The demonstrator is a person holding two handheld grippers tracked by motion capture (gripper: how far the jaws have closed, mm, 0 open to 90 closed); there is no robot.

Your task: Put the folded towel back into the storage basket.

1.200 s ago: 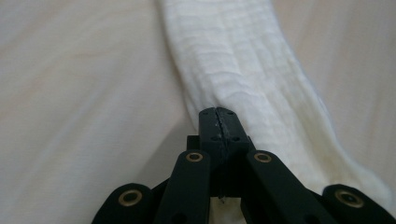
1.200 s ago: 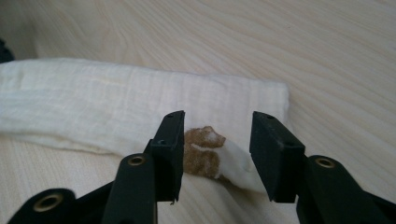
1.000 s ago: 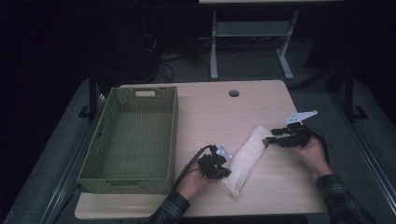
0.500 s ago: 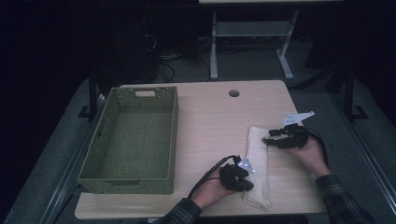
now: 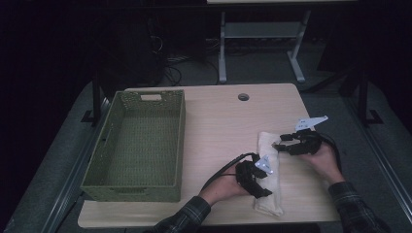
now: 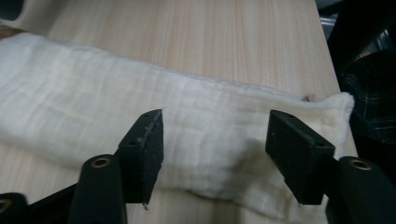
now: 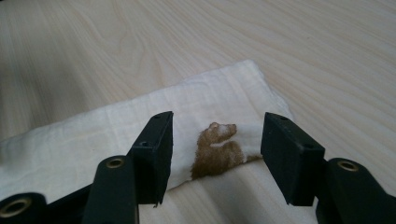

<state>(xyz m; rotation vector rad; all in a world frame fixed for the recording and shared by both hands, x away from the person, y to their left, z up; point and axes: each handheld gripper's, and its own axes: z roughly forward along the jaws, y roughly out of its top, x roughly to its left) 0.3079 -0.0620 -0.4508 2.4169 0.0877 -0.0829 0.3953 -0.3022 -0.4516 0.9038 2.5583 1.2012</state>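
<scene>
A cream folded cloth (image 5: 271, 204) lies lengthwise on the right half of the wooden table (image 5: 228, 126). My left gripper (image 5: 262, 189) is over its near end. In the left gripper view the cloth (image 6: 93, 116) lies under the left gripper (image 6: 217, 116), whose jaws have just been opening; they stand apart and do not pinch the fabric. My right gripper (image 5: 278, 144) sits at the cloth's far end. In the right gripper view a brown fuzzy patch (image 7: 215, 149) on the cloth (image 7: 93, 135) lies between the jaws of the right gripper (image 7: 218, 119), which have just been opening slightly and do not touch it.
A green woven basket (image 5: 180, 145) with nothing in it stands on the table's left half. A round cable hole (image 5: 243, 97) sits near the far edge. Bare wood lies between the basket and the cloth. Dark floor and a metal stand lie beyond the table.
My left gripper moved right, dragging the cloth's near end so the cloth now lies straighter, then opened and let go. The right gripper stayed at the far end.
</scene>
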